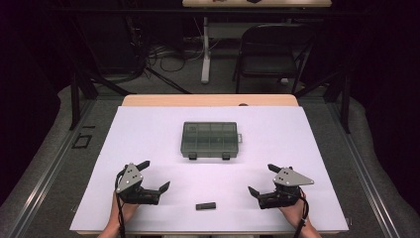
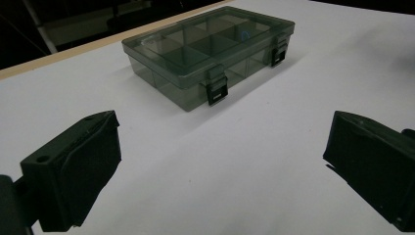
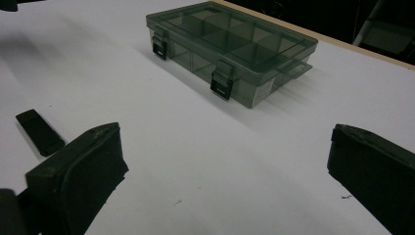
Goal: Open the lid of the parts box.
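1. Left gripper and right gripper sit at the near edge of the white table sheet, jaws wide apart, holding nothing; likely a resting start pose.
2. Small black flat block lies between the grippers, well in front of the compartment box, nearer the right gripper.
3. Smoky clear compartment box sits mid-sheet, lid closed, two black latches facing the grippers, probably for easy reach.
4. Nothing on the sheet blocks either path to the box; a folding chair stands well beyond it, off the table.
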A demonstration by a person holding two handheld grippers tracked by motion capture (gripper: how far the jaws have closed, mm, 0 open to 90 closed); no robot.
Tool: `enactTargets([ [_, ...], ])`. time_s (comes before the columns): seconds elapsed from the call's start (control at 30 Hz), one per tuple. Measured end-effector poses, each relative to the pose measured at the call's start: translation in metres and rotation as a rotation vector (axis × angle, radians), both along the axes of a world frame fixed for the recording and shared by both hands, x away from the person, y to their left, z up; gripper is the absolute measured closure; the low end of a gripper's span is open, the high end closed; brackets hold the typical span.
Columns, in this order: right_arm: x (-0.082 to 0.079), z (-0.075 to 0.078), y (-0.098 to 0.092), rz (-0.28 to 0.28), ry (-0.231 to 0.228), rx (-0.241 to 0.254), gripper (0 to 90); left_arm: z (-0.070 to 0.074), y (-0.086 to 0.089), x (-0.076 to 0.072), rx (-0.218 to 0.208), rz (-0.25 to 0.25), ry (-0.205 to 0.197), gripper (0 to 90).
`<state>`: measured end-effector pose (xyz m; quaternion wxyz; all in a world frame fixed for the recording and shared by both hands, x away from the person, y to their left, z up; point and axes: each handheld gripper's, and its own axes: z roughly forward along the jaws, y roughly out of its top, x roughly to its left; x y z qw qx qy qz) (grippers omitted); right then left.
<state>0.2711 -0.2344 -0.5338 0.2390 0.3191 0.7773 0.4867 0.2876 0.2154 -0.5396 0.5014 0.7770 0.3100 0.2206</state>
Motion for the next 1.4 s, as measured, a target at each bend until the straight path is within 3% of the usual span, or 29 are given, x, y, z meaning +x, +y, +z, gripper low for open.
enactTargets([
  [0.47, 0.029, 0.001, 0.015, 0.015, 0.058, -0.018, 0.0, 0.0, -0.022, 0.021, 0.031, -0.028, 0.072, 0.0],
  [0.9, 0.055, -0.001, 0.032, 0.048, 0.105, -0.054, 0.0, 0.003, -0.036, 0.039, 0.068, -0.023, 0.093, 0.0],
  [1.4, 0.088, 0.007, 0.04, 0.056, 0.167, -0.064, 0.0, 0.013, -0.044, 0.068, 0.047, 0.001, 0.114, 0.0],
])
